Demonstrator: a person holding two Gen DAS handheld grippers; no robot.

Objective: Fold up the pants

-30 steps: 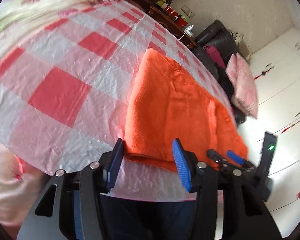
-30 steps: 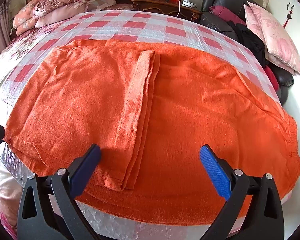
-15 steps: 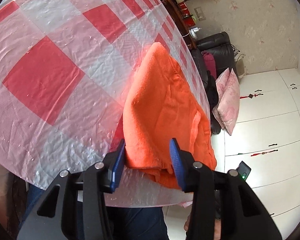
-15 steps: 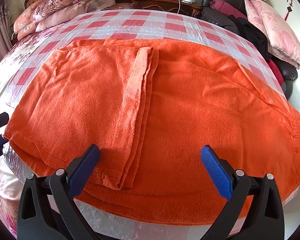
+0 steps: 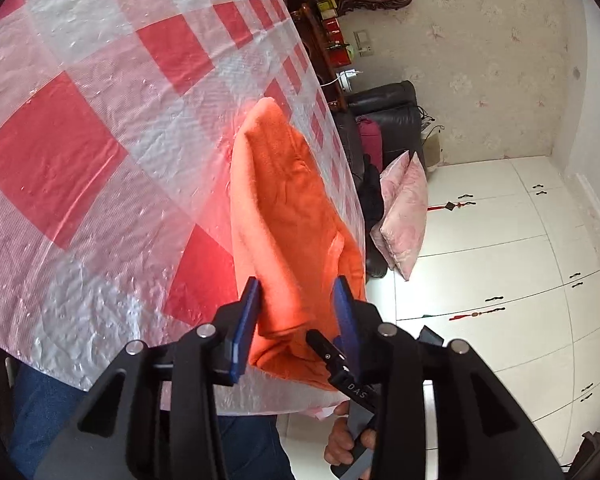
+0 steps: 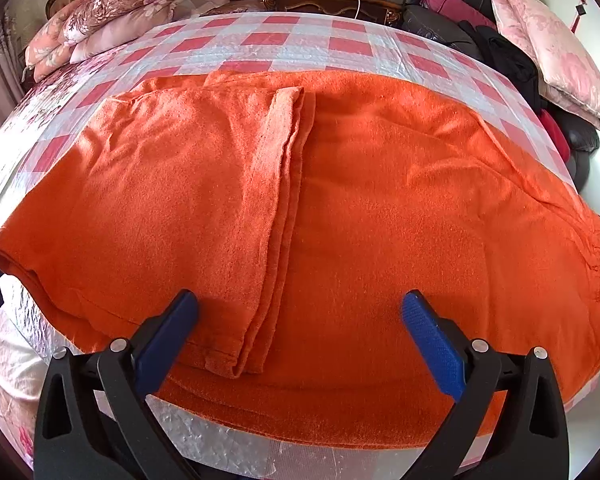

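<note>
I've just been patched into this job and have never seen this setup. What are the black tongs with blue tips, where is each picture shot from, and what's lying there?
There is no robot arm: a person holds one set of tongs in each hand, with a wide-angle camera on each looking forward along its two fingers. One picture comes from the left tongs, the other from the right tongs. On the red-and-white checked cover lie orange pants, one end already folded over. The left tongs are closing around the folded edge at the pants' end, with the cloth between the blue pads. The right tongs stand wide open above the near edge, holding nothing. A hand shows below the left tongs, gripping the other handle.
</note>
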